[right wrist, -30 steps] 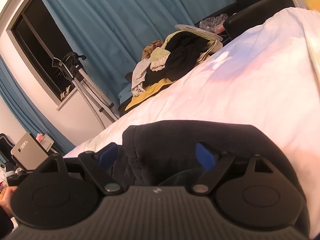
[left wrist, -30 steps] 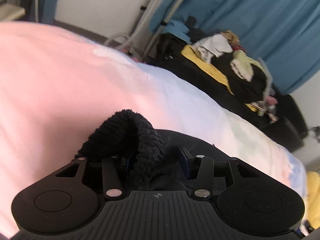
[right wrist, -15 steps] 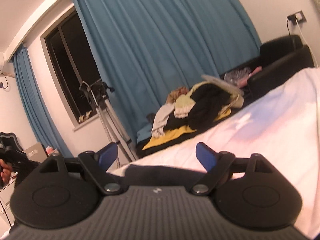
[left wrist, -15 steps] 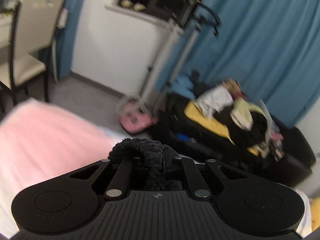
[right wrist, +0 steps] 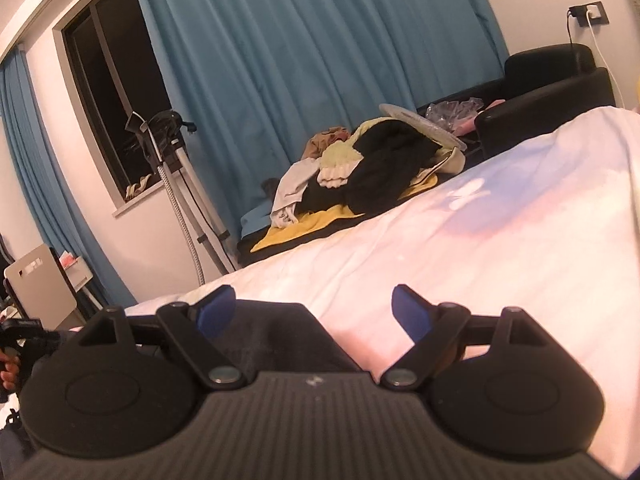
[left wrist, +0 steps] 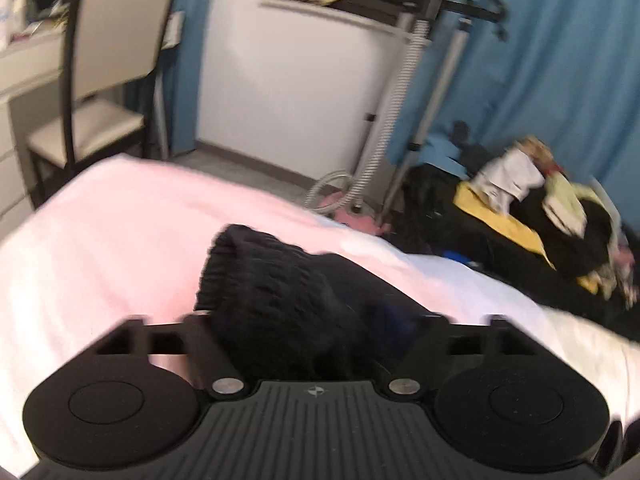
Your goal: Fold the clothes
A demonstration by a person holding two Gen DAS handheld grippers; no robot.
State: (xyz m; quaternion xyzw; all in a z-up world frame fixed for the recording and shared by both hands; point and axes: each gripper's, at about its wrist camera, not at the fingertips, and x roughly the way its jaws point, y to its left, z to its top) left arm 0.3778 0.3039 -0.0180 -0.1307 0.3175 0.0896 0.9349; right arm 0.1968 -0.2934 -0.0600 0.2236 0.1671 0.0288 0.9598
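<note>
Pink-and-white bedding covers the bed [left wrist: 120, 240], smooth with light creases and a pale blue patch toward its far side in the right wrist view [right wrist: 480, 232].

Black garment [left wrist: 280, 288]: dark fabric with a thick ribbed knit cuff, rolled into a rounded tube. It lies on the bed directly ahead of the left gripper [left wrist: 316, 320], bunched between the spread fingers. The fingers stand wide apart on either side of the cloth; the blur and the fabric's bulk hide whether either pad presses on it, so grip cannot be confirmed. In the right wrist view a flat, smoother portion of the same dark garment [right wrist: 272, 332] lies on the bed beneath the right gripper [right wrist: 316, 316], nearer its left finger. That gripper's blue-padded fingers [right wrist: 412, 316] are wide open and hold nothing; pink bedding shows between them.

Surroundings: beyond the bed's far edge, a black sofa [right wrist: 548, 92] carries a heap of clothes [right wrist: 360, 168], black, pale green, grey-white, on a yellow cloth. Blue pleated curtains [right wrist: 304, 48] hang behind it, beside a dark window [right wrist: 116, 92]. A garment steamer [left wrist: 396, 112] with a corrugated hose and metal pole stands between bed and sofa, its pink base on the floor. A beige chair [left wrist: 104, 64] with a dark frame stands at the left, next to a pale counter [left wrist: 20, 76] edge.
</note>
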